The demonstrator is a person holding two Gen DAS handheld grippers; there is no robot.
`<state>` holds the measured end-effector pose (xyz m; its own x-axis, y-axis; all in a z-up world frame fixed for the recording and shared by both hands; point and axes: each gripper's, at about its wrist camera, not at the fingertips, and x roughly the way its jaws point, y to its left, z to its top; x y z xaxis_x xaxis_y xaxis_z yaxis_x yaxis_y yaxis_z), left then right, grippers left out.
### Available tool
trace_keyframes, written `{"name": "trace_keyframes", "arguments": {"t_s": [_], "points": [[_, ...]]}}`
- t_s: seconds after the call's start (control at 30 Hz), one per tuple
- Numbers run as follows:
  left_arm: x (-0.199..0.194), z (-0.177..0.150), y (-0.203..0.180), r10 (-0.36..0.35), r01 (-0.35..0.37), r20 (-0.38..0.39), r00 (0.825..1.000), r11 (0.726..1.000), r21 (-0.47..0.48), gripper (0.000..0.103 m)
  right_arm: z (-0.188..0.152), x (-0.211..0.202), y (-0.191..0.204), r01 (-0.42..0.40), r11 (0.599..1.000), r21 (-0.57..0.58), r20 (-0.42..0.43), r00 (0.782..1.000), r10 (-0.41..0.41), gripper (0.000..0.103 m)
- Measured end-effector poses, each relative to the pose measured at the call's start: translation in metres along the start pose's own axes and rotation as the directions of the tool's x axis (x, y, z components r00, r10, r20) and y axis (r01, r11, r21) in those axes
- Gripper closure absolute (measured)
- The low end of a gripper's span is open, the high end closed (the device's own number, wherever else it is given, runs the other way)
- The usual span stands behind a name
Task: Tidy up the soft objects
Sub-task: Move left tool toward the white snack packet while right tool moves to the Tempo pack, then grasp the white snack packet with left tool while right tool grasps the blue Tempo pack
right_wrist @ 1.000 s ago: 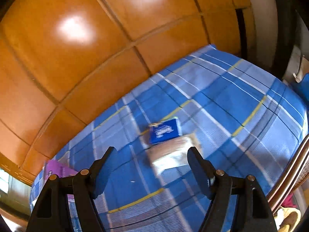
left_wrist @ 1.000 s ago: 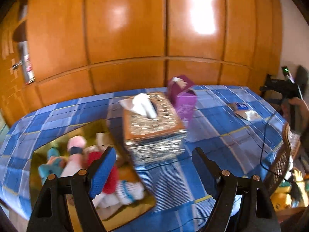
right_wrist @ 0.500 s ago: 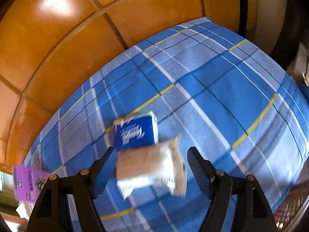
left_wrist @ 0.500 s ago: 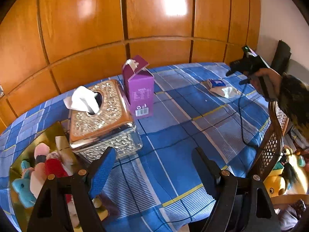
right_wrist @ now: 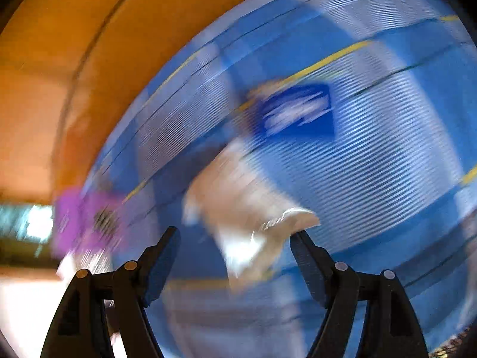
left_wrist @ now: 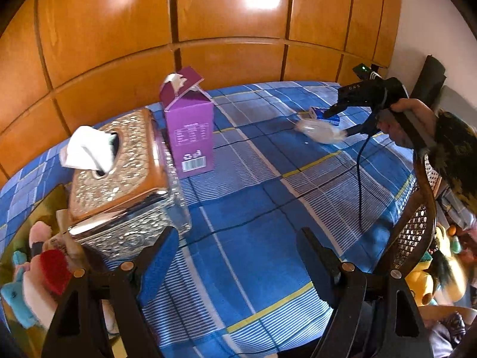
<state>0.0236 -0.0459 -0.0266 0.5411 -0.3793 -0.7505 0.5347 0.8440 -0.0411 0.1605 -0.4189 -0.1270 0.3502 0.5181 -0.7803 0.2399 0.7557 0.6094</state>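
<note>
A pale soft tissue packet (right_wrist: 247, 208) lies on the blue plaid tablecloth (left_wrist: 253, 238), with a dark blue tissue pack (right_wrist: 298, 110) just beyond it. My right gripper (right_wrist: 235, 250) is open, its fingers either side of the pale packet's near end; the view is blurred. In the left wrist view the right gripper (left_wrist: 342, 122) hovers over the pale packet (left_wrist: 319, 128) at the far right. My left gripper (left_wrist: 238, 256) is open and empty above the cloth. Soft toys (left_wrist: 38, 271) lie in a gold tray (left_wrist: 53, 197) at the lower left.
An ornate silver tissue box (left_wrist: 119, 176) stands left of centre with a purple carton (left_wrist: 190, 125) behind it. A wooden panelled wall (left_wrist: 208, 29) backs the table. A cane chair (left_wrist: 417, 223) and plush toys (left_wrist: 429, 277) are at the right edge.
My right gripper has dropped down close over the pale packet and swings fast, blurring its view. My left gripper has drifted further right, so the tray slides toward the left edge.
</note>
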Motion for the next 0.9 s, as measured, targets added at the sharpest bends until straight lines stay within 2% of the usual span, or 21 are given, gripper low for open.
{"name": "trace_keyframes", "arguments": {"t_s": [0.07,0.17,0.2,0.23,0.3,0.33,0.37,0.4,0.5,0.6,0.63,0.7,0.77,0.83,0.9], "points": [[0.002,0.003,-0.004,-0.002,0.002,-0.004,1.0,1.0,0.012,0.021,-0.015,0.001,0.021,-0.032,0.995,-0.091,-0.026,0.999,0.03,0.025],[0.005,0.009,-0.01,0.005,-0.005,-0.009,1.0,0.999,0.036,0.021,-0.022,-0.01,0.035,-0.016,0.987,-0.161,0.01,1.0,0.018,0.026],[0.006,0.01,-0.011,0.006,-0.006,-0.01,1.0,0.999,0.038,0.021,-0.02,-0.014,0.037,0.028,0.983,-0.18,0.044,0.999,-0.021,0.025],[0.008,0.011,-0.012,0.004,-0.003,-0.015,1.0,0.999,0.038,0.021,-0.019,-0.023,0.038,0.109,0.974,-0.197,0.101,0.991,-0.091,0.025],[0.011,0.013,-0.013,-0.002,0.003,-0.025,1.0,0.999,0.033,0.021,-0.011,-0.033,0.038,0.233,0.947,-0.221,0.183,0.964,-0.195,0.025],[0.013,0.013,-0.014,-0.005,0.006,-0.029,1.0,1.0,0.03,0.021,-0.008,-0.037,0.038,0.308,0.921,-0.238,0.23,0.939,-0.254,0.025],[0.015,0.013,-0.014,-0.012,0.013,-0.036,0.999,1.0,0.027,0.021,-0.003,-0.039,0.038,0.413,0.87,-0.268,0.289,0.896,-0.337,0.025],[0.018,0.013,-0.015,-0.019,0.02,-0.042,0.999,0.999,0.025,0.021,0.001,-0.035,0.039,0.484,0.823,-0.298,0.314,0.864,-0.394,0.025],[0.025,0.013,-0.019,-0.029,0.031,-0.059,0.998,0.999,0.026,0.021,0.016,-0.022,0.037,0.564,0.723,-0.399,0.287,0.826,-0.485,0.026],[0.032,0.015,-0.02,-0.042,0.043,-0.073,0.996,0.999,0.019,0.021,0.019,-0.004,0.042,0.655,0.565,-0.501,0.318,0.747,-0.584,0.027],[0.033,0.016,-0.02,-0.046,0.047,-0.077,0.996,0.999,0.015,0.021,0.021,0.007,0.042,0.66,0.51,-0.552,0.31,0.73,-0.609,0.027],[0.038,0.018,-0.02,-0.058,0.058,-0.085,0.995,0.998,0.002,0.021,0.024,0.019,0.04,0.66,0.446,-0.605,0.298,0.707,-0.641,0.027],[0.043,0.02,-0.02,-0.067,0.067,-0.095,0.993,0.998,-0.008,0.021,0.03,0.031,0.037,0.68,0.376,-0.629,0.316,0.666,-0.676,0.027],[0.045,0.022,-0.021,-0.077,0.076,-0.101,0.992,0.997,-0.013,0.021,0.038,0.037,0.033,0.684,0.357,-0.637,0.319,0.655,-0.685,0.027],[0.048,0.024,-0.024,-0.089,0.088,-0.107,0.99,0.996,-0.014,0.021,0.045,0.044,0.03,0.671,0.357,-0.65,0.308,0.662,-0.683,0.027]]}}
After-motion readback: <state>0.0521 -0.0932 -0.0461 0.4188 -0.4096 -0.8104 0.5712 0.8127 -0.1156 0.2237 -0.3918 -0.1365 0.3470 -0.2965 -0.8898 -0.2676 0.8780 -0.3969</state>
